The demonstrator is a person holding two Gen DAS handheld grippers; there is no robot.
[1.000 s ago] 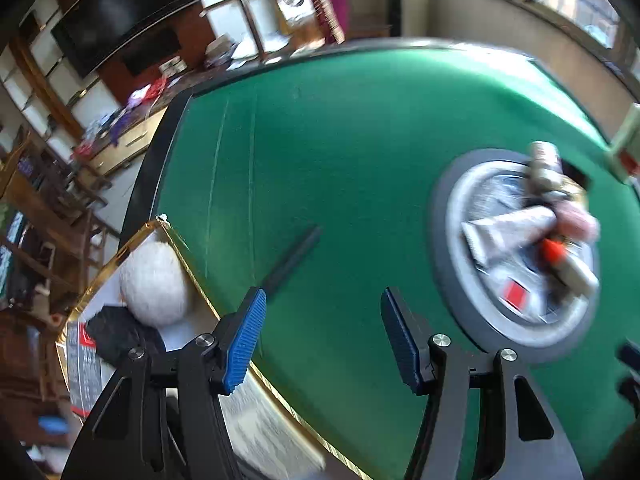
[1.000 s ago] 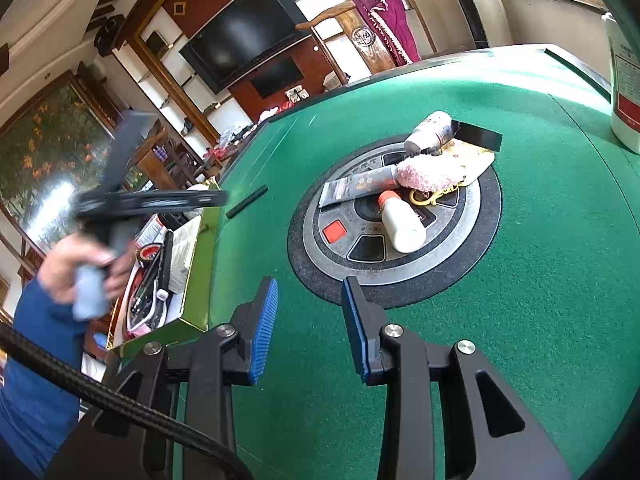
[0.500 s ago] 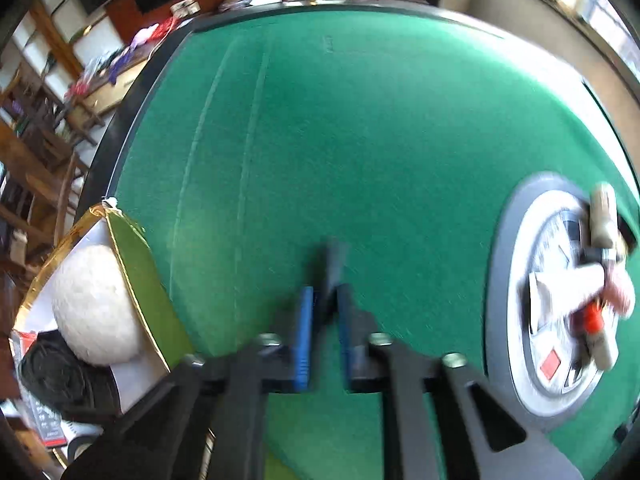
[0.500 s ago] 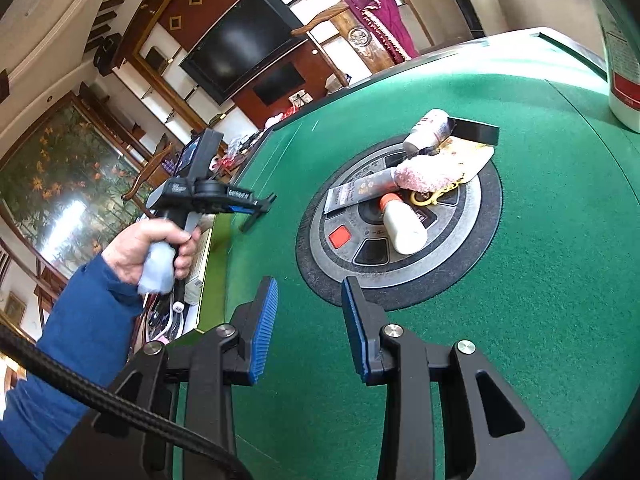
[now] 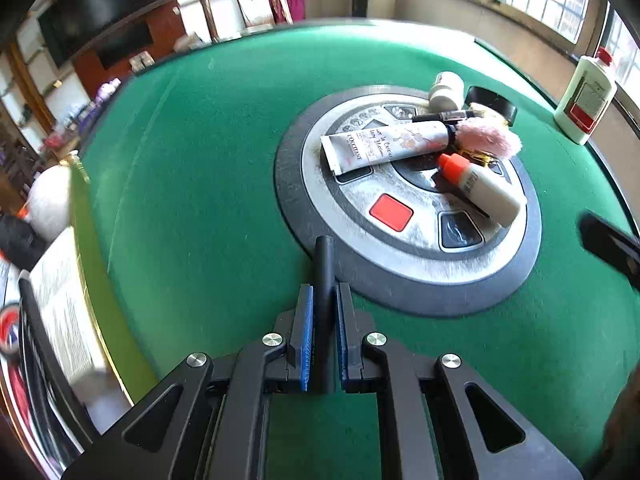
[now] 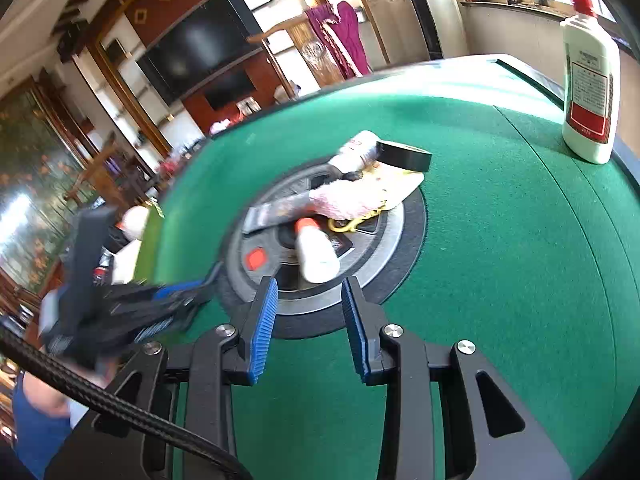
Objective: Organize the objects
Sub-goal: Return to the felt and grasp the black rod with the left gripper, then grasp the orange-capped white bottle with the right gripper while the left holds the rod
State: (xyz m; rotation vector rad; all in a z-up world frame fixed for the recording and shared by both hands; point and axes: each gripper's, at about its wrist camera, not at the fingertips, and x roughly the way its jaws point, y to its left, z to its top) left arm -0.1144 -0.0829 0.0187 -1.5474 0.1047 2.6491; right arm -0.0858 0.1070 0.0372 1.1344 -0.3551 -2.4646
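My left gripper (image 5: 323, 294) is shut on a thin black stick (image 5: 325, 264), which juts forward between the blue pads over the near rim of the round grey panel (image 5: 400, 284) set in the green felt. In the right wrist view that gripper (image 6: 188, 294) is a blur left of the panel (image 6: 404, 240), still holding the stick (image 6: 215, 274). On the panel lie a hand-cream tube (image 5: 384, 146), a pink fluffy piece (image 5: 486, 140), a small orange-capped bottle (image 5: 484, 190), a white jar (image 5: 446, 90) and a black tape roll (image 5: 492, 102). My right gripper (image 6: 308, 294) is open and empty, just short of the orange-capped bottle (image 6: 316, 252).
A gold-edged green box (image 5: 78, 216) stands at the table's left edge, holding a white ball (image 5: 48, 200) and dark items. A tall white bottle with a red cap (image 5: 586, 100) stands at the far right edge (image 6: 588, 88). A person's blue sleeve (image 6: 36, 424) shows lower left.
The left gripper closed on the black stick lying on the felt and carried it right, to the panel's near rim. The right gripper edged closer to the panel, jaws unchanged.
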